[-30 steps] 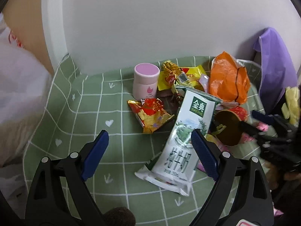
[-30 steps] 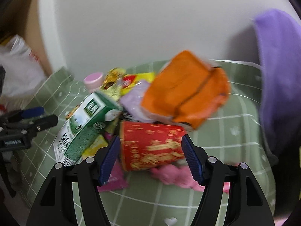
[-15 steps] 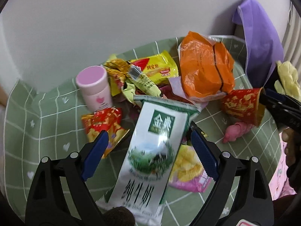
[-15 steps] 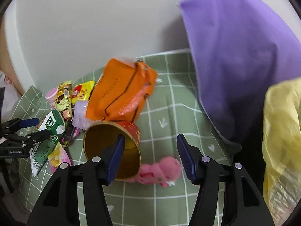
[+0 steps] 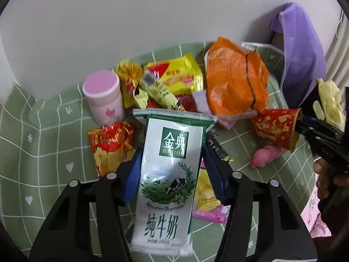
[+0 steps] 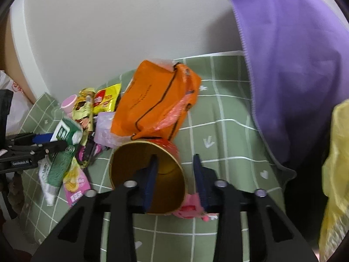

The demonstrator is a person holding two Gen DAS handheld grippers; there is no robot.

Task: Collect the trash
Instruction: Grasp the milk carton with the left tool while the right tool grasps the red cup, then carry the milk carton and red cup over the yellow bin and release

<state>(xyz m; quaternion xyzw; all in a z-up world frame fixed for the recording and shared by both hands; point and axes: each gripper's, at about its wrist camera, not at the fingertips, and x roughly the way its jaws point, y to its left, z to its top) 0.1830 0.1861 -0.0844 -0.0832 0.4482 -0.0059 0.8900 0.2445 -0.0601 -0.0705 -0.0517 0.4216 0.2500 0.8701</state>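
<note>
My left gripper [image 5: 172, 166] is shut on a green-and-white milk carton [image 5: 172, 170], its blue pads pressing both sides; the carton also shows in the right wrist view [image 6: 63, 150]. My right gripper [image 6: 175, 174] holds a red-and-gold paper cup [image 6: 150, 174] by its rim, one finger inside the cup's mouth and one outside. The cup shows in the left wrist view [image 5: 274, 128]. More trash lies on the green checked cloth [image 5: 43, 144]: an orange bag [image 5: 235, 83], a yellow wrapper [image 5: 178, 76], a red-gold wrapper [image 5: 111, 144] and a pink wrapper [image 5: 265, 155].
A pink-lidded jar [image 5: 104, 100] stands at the back left by the white wall. A purple cloth [image 6: 290, 65] hangs at the right, with a yellow bag [image 6: 336, 174] beside it. A pink-and-yellow snack pack [image 5: 207, 198] lies under the carton. A white plastic bag [image 6: 13, 104] sits far left.
My left gripper closed in on the milk carton and gripped it. My right gripper turned the red cup mouth-first toward its camera and closed on the rim.
</note>
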